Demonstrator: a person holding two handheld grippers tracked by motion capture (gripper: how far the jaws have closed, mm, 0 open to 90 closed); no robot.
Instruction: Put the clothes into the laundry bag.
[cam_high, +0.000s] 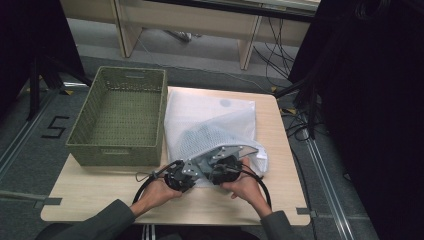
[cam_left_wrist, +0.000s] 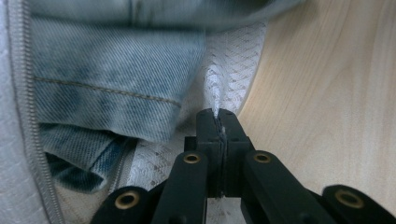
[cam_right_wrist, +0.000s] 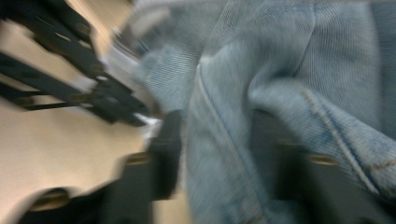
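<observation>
Left gripper view: the black jaws of the left gripper (cam_left_wrist: 218, 122) are pressed together on a fold of white mesh, pinching the edge of the mesh laundry bag (cam_left_wrist: 224, 79) just above the pale wood of the tabletop (cam_left_wrist: 327, 93). Beside the pinched fold, faded blue jeans (cam_left_wrist: 116, 84) lie folded inside the bag, an orange seam running across the denim, and the bag's zipper (cam_left_wrist: 28, 116) runs down the left side of the picture.

In the right gripper view, blurred by motion, the right gripper (cam_right_wrist: 219, 154) has its jaws spread with a thick fold of the jeans (cam_right_wrist: 280, 79) lying between them; whether they press on the cloth cannot be told. The left gripper (cam_right_wrist: 93, 98) shows farther off at the upper left, over the tabletop (cam_right_wrist: 60, 149).

From the high view, the two grippers meet at the near end of the mesh laundry bag (cam_high: 210, 120), the left gripper (cam_high: 181, 175) and right gripper (cam_high: 225, 169) almost touching, each held by a hand (cam_high: 160, 192) in a grey sleeve coming in over the near edge of the tabletop (cam_high: 100, 192). The bag lies down the middle of the tabletop, its far end reaching the far edge, the jeans a grey-blue shadow through the mesh. A green woven basket (cam_high: 120, 117) stands just beside the bag at the far left corner, overhanging the left edge.
</observation>
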